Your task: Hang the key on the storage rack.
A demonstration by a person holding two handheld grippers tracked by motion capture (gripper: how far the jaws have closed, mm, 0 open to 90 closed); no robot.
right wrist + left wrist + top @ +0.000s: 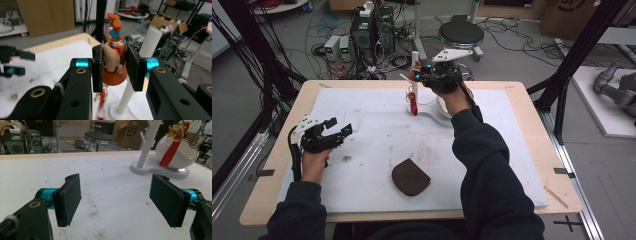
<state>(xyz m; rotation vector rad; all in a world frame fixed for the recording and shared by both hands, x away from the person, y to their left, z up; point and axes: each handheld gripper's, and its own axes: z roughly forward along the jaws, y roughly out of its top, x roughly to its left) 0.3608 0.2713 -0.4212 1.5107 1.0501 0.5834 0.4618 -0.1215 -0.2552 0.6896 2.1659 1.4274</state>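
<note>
Your right gripper (114, 71) is pinching a little toy figure (113, 62). The toy has an orange hat, a tan face and an orange skirt, and both black pads press on its sides. A gold chain with a red ribbon (101, 107) hangs down under it. In the high view you hold this gripper (419, 76) up in the air at the far side of the table, right next to the white stand (415, 65) with little pegs. The red ribbon (413, 104) dangles beside the stand's pole.

Your left gripper (116, 198) has its jaws spread wide with nothing between them. It sits low over the white mat (105, 177), near the left side of the table (277, 145).

A white bowl shaped like a cracked egg (181, 153) stands on the stand's base. A dark brown pad (410, 177) lies on the mat close to you.
</note>
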